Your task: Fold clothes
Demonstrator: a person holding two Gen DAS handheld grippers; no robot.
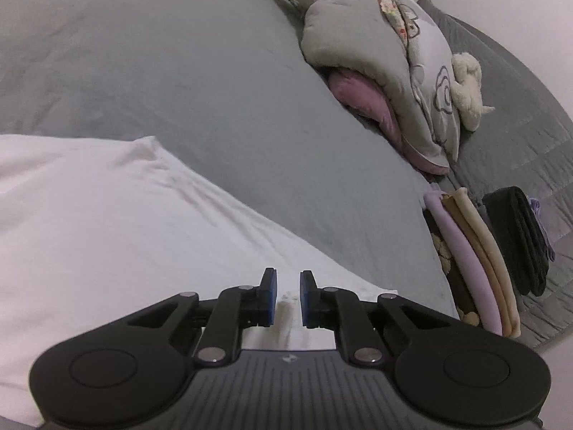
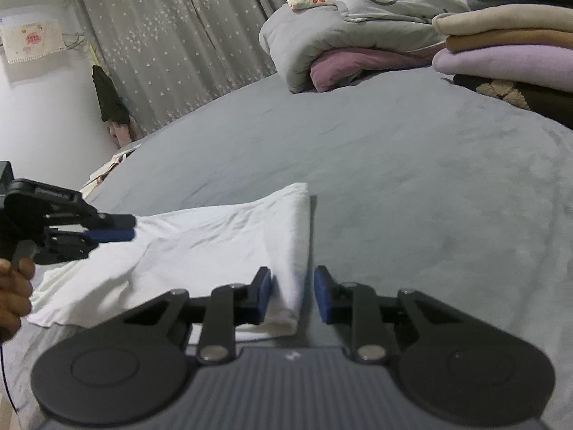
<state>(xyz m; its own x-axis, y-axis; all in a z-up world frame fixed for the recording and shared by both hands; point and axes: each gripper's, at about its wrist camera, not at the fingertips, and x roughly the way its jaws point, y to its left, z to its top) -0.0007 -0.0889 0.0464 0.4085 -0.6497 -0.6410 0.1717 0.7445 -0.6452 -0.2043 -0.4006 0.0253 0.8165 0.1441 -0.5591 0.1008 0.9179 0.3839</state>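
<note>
Two grippers | left gripper fingers clenched on white garment | right gripper released

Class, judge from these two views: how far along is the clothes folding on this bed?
Done: a stack of folded clothes and a black folded pile sit aside on the bed. In hand: the white garment, seemingly folded once; the left gripper pinches one edge, and the right gripper stands open around its folded edge. Left: finishing the folds and probably adding it to the stack.
</note>
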